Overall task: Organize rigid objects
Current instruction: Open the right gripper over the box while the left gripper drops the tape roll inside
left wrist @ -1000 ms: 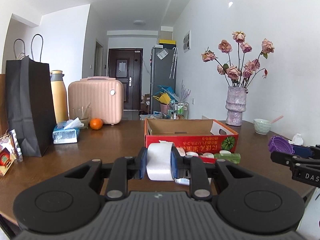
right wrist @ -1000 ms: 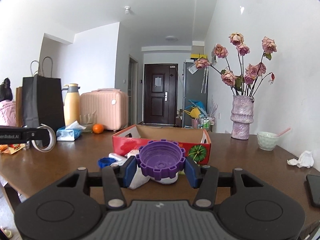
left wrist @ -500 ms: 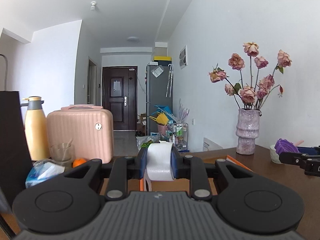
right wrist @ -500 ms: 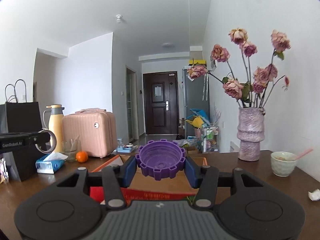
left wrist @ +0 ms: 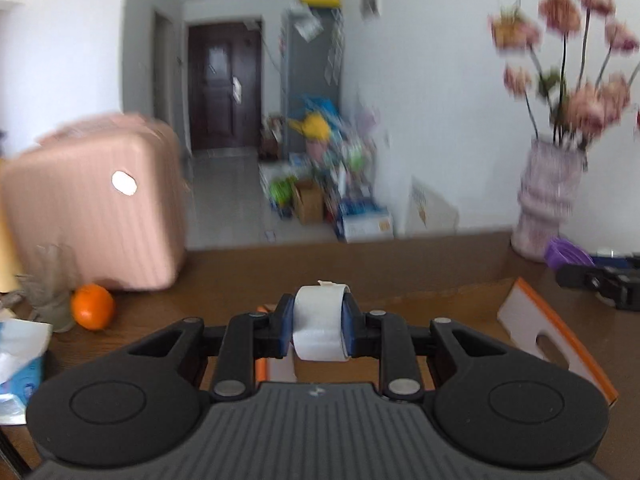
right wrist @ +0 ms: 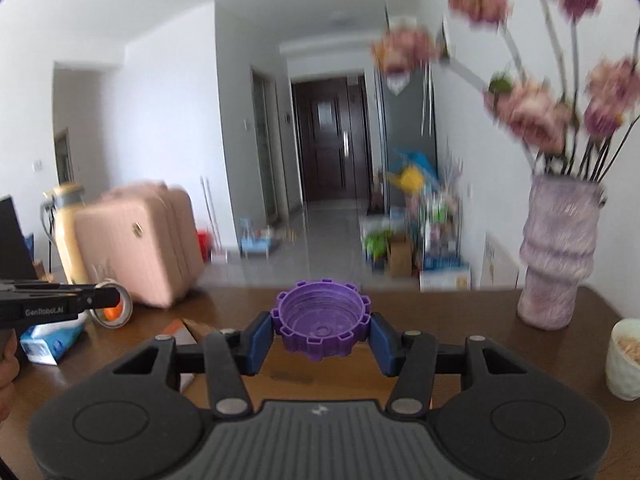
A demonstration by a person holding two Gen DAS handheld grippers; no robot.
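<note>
My left gripper [left wrist: 318,330] is shut on a white roll of tape [left wrist: 319,326], held upright over the open cardboard box [left wrist: 440,300]. It also shows in the right wrist view [right wrist: 114,308] at the far left, with the tape roll [right wrist: 116,312] at its tip. My right gripper [right wrist: 322,330] is shut on a purple toothed cap [right wrist: 322,320], open side facing the camera, above the box's inside [right wrist: 340,372]. The purple cap [left wrist: 568,254] and the right gripper [left wrist: 600,280] show at the right edge of the left wrist view.
On the brown table stand a pink suitcase [left wrist: 92,216], an orange [left wrist: 93,306], a glass [left wrist: 52,284], a tissue pack [left wrist: 20,368], a purple vase with dried roses [right wrist: 558,256], a white cup [right wrist: 624,360] and a yellow flask [right wrist: 66,232]. The box's white flap [left wrist: 548,336] sticks up at right.
Both grippers have moved forward and tipped down over the box; the far table edge and floor beyond now show. Each still holds its object.
</note>
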